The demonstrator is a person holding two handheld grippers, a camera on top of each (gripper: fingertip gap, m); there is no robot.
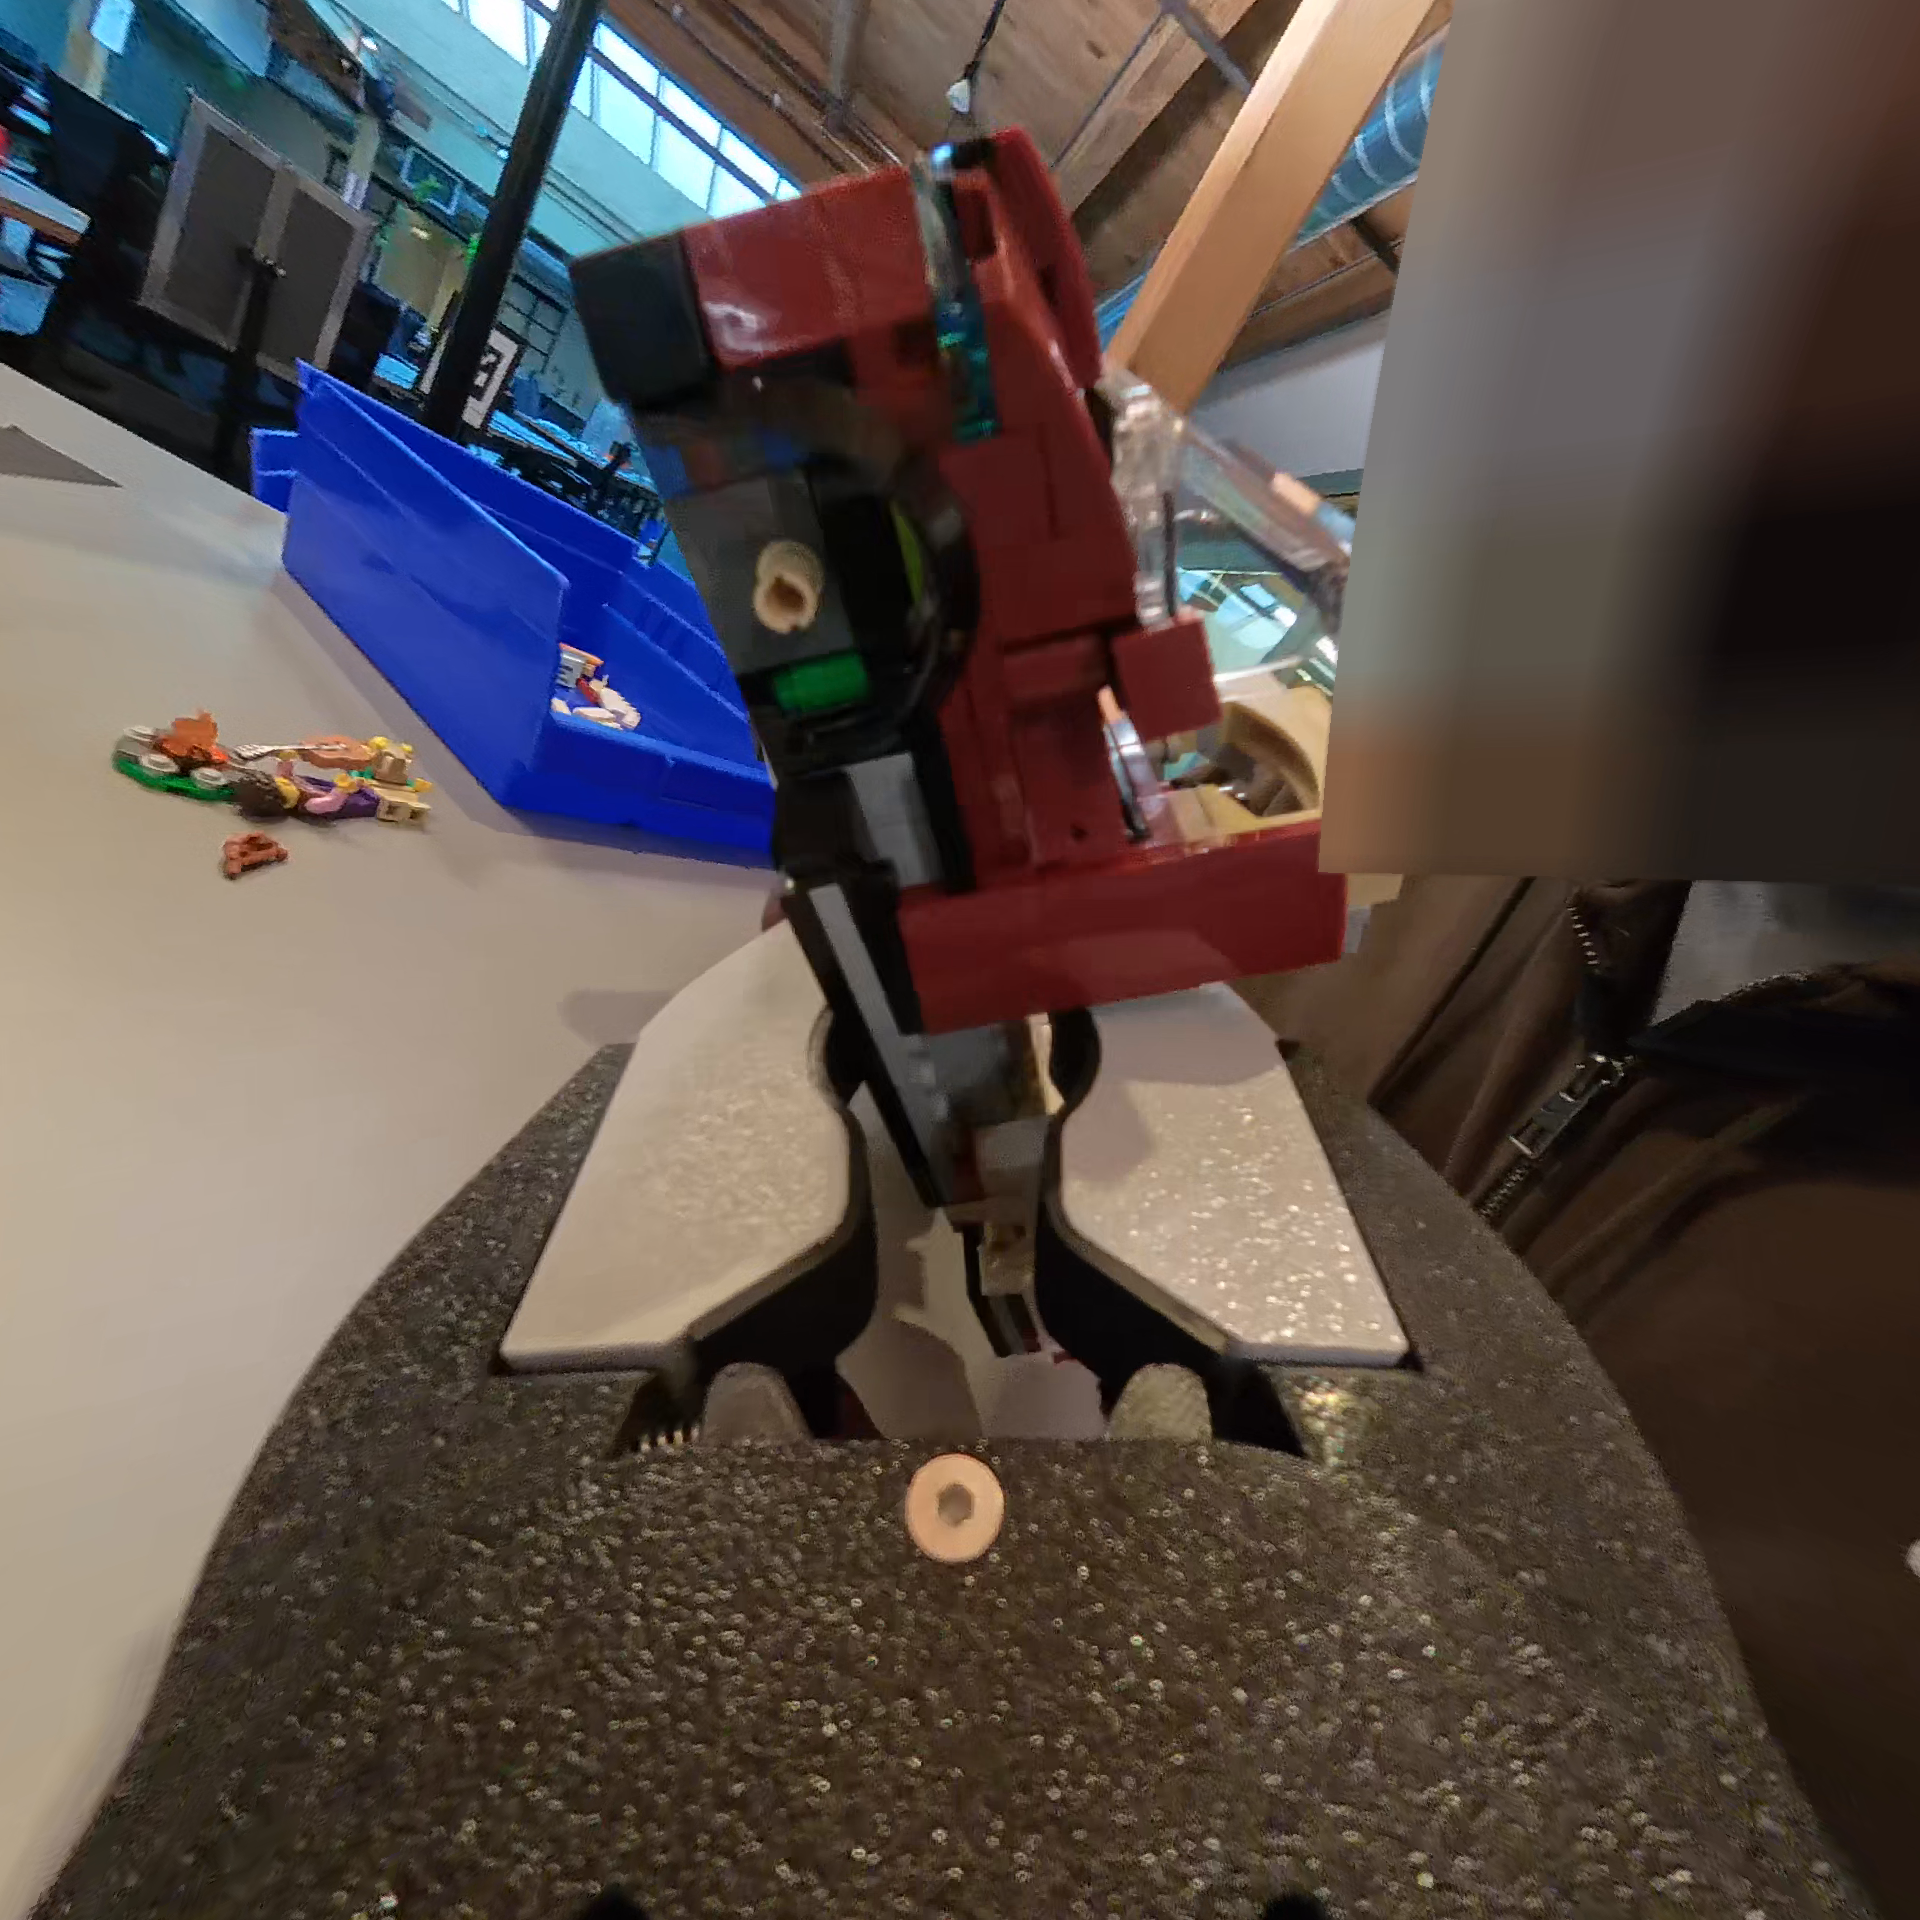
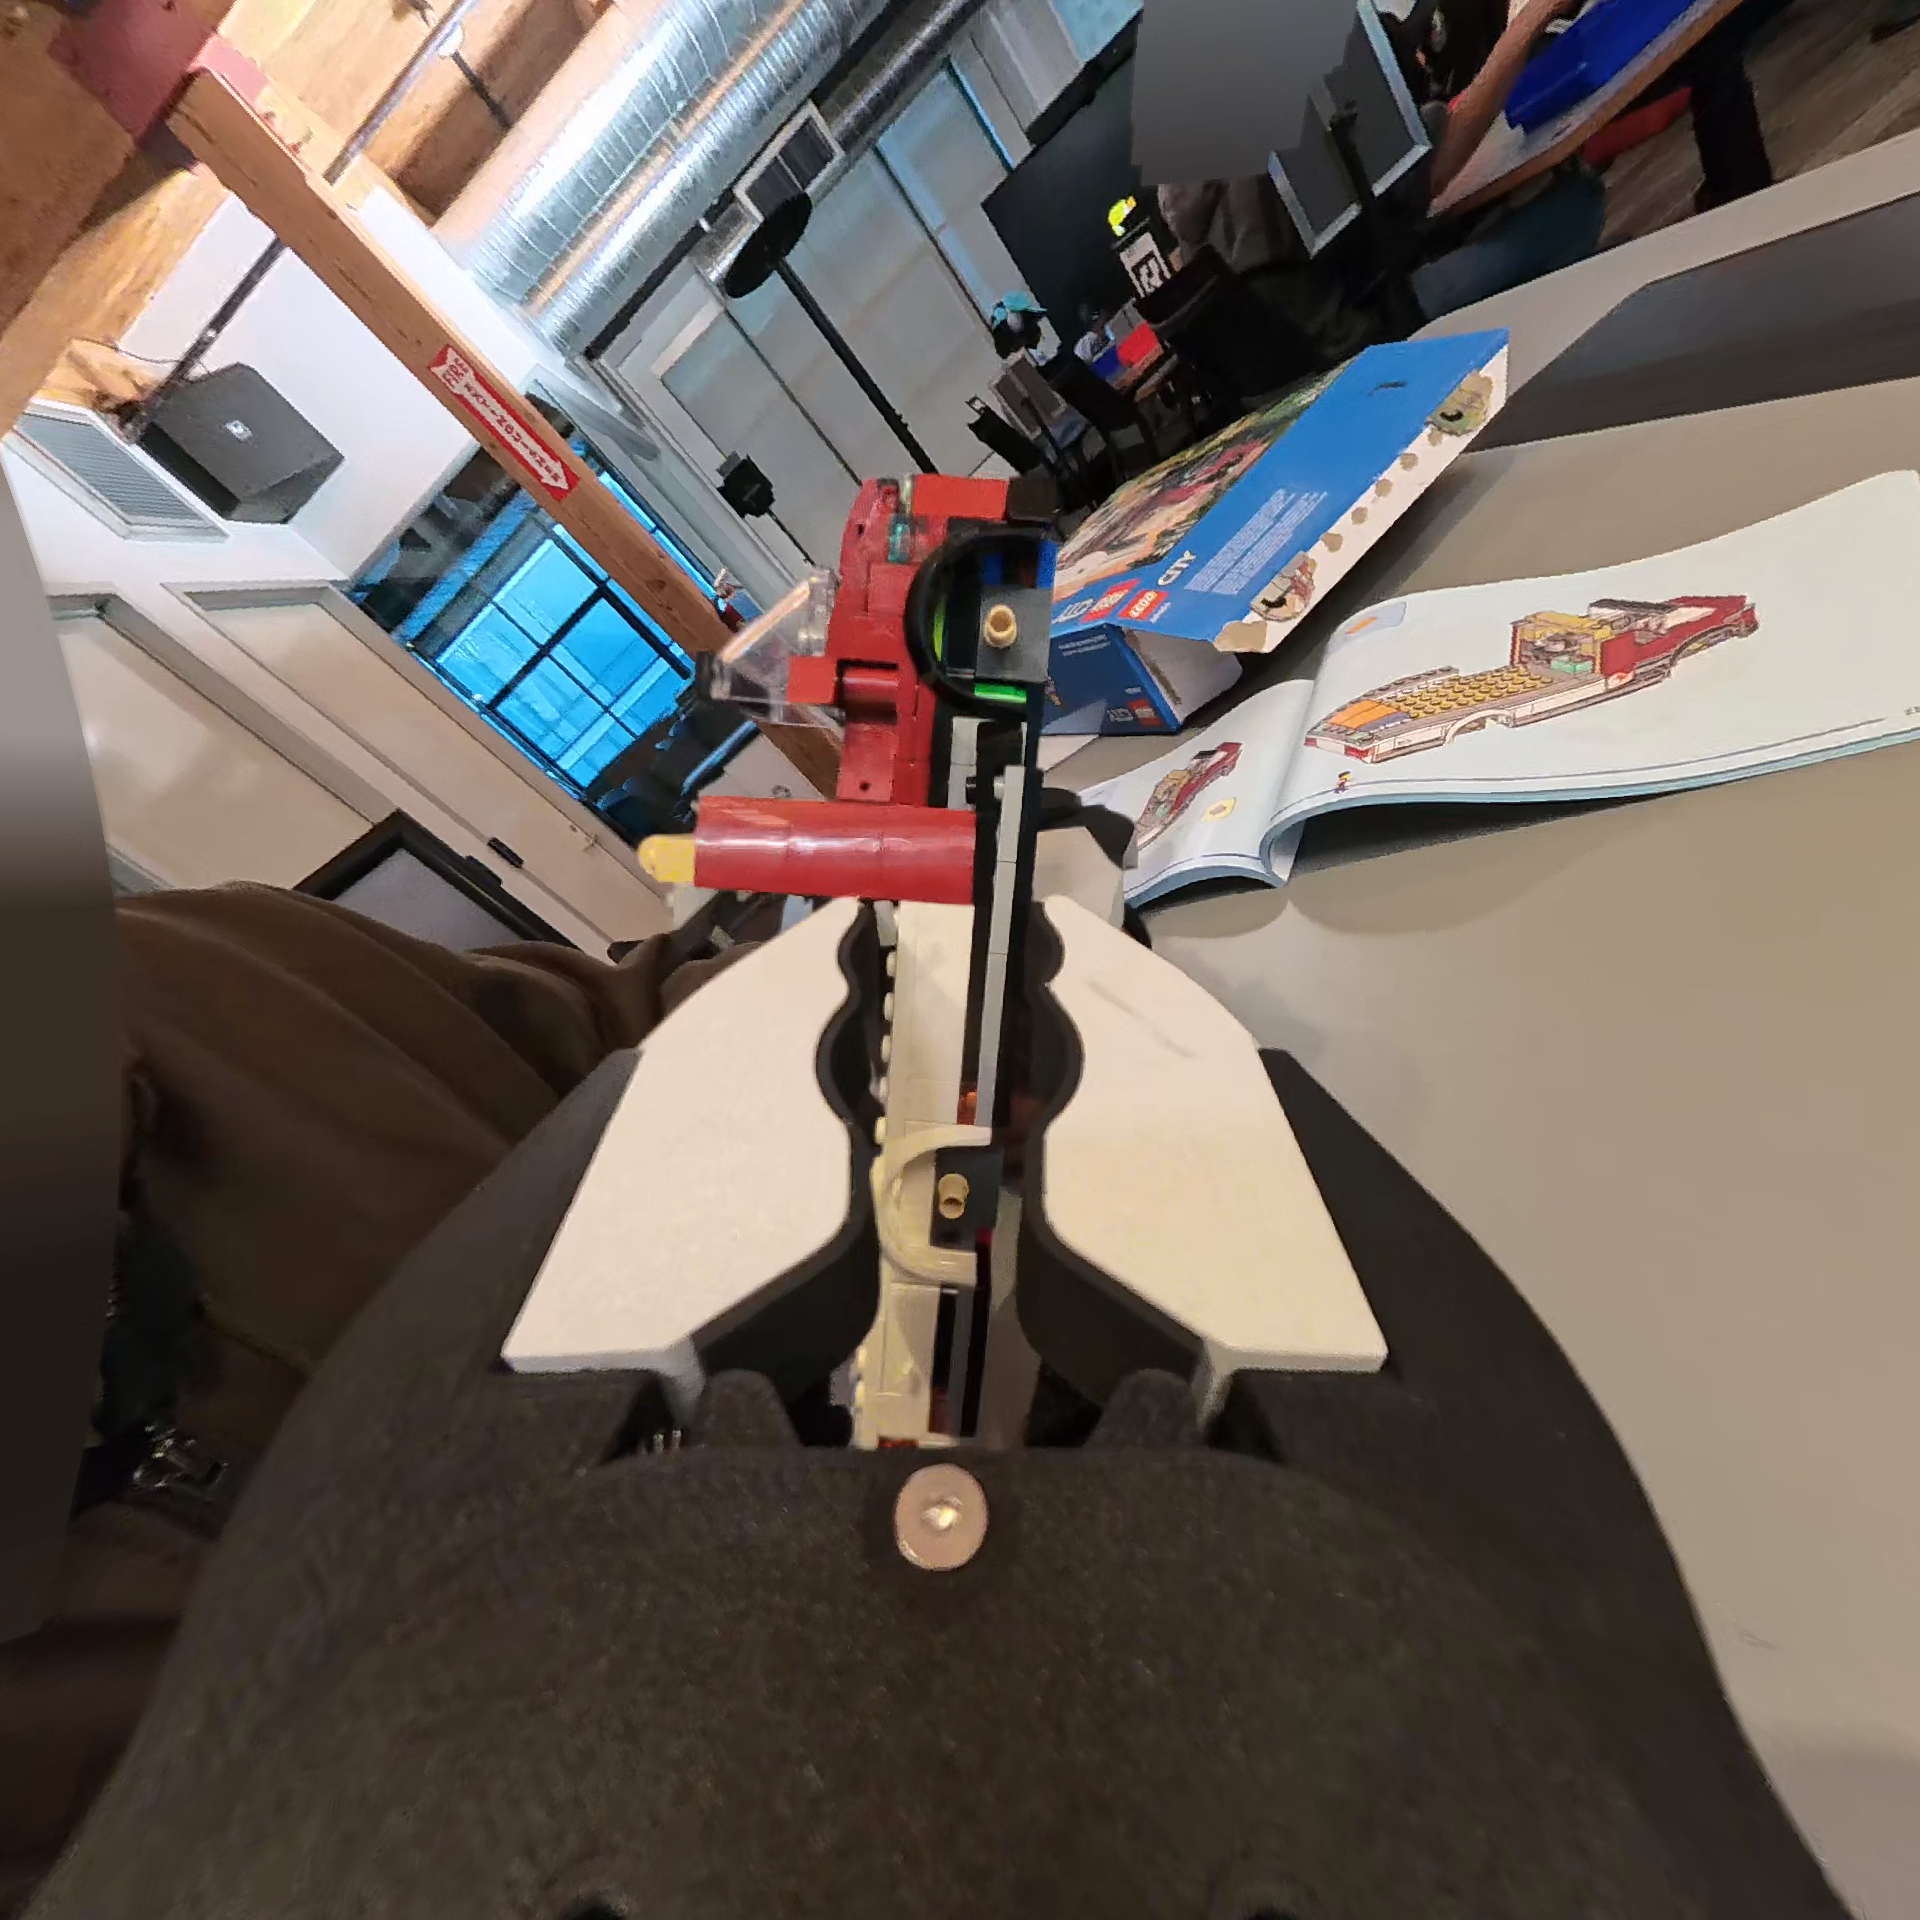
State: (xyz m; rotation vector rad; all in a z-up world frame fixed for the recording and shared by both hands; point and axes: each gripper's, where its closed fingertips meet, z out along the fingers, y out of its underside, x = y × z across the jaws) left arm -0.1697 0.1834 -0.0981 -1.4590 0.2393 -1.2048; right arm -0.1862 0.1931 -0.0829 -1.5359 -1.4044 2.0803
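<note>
A dark red and black brick vehicle model (image 1: 997, 623) with a clear windscreen stands up between the fingers of my left gripper (image 1: 956, 997), above the grey table (image 1: 260, 1039). It leans to the left there. Light shows between it and the left finger (image 1: 727, 1143), so the jaws stand open around it. In the right wrist view the same model (image 2: 894, 831) runs lengthwise between the fingers of my right gripper (image 2: 951, 935). That gripper is shut on the model's white and black plates and holds it in the air.
A blue bin (image 1: 436, 582) with a few pieces stands at the back left. Loose minifigure parts (image 1: 281, 769) lie beside it. An open instruction booklet (image 2: 1558, 707) and a blue set box (image 2: 1278, 520) lie on the table (image 2: 1558, 1039). A person's brown jacket (image 1: 1662, 1247) is close. Both grippers' tips are close together, under 4 cm apart.
</note>
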